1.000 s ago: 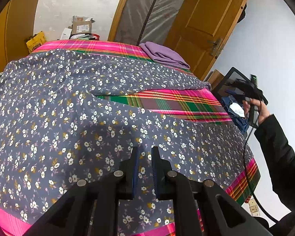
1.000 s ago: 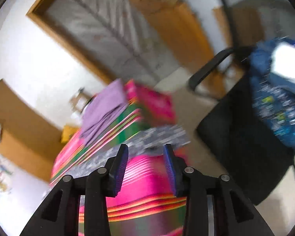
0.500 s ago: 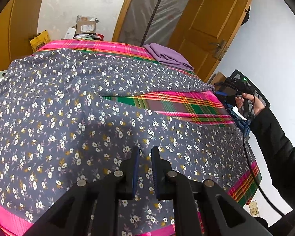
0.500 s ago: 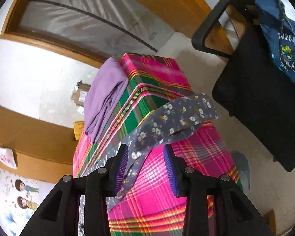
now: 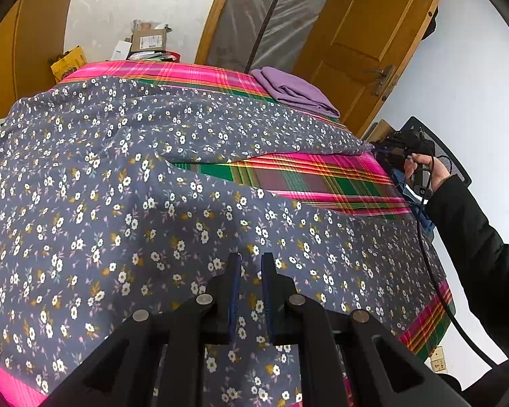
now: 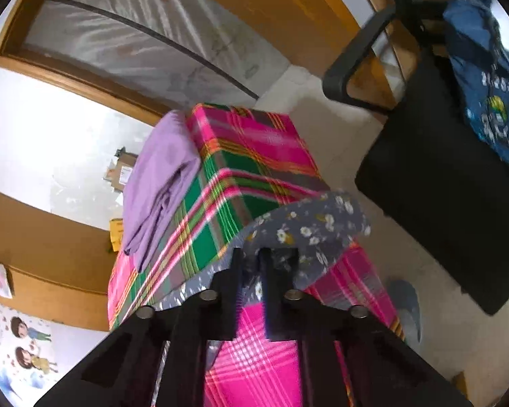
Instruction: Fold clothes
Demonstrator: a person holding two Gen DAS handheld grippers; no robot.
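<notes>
A grey floral garment (image 5: 125, 203) lies spread over the table with the pink and green plaid cloth (image 5: 305, 176). My left gripper (image 5: 251, 261) hovers over its near part, jaws nearly closed with a narrow gap, nothing between them. My right gripper (image 6: 251, 254) is at the far right table corner, its jaws closed on the floral garment's end (image 6: 308, 230), which hangs over that corner. In the left wrist view the right gripper (image 5: 407, 149) shows in the person's hand at that end.
A folded purple garment (image 5: 295, 90) lies at the table's far right; it also shows in the right wrist view (image 6: 159, 183). A black office chair (image 6: 441, 183) with blue clothing (image 6: 485, 68) stands right of the table. Boxes (image 5: 146, 40) and a wooden door (image 5: 373, 44) are behind.
My right gripper swung toward the table corner, reached the garment's hanging end and closed its jaws on it. My left gripper stayed over the near fabric.
</notes>
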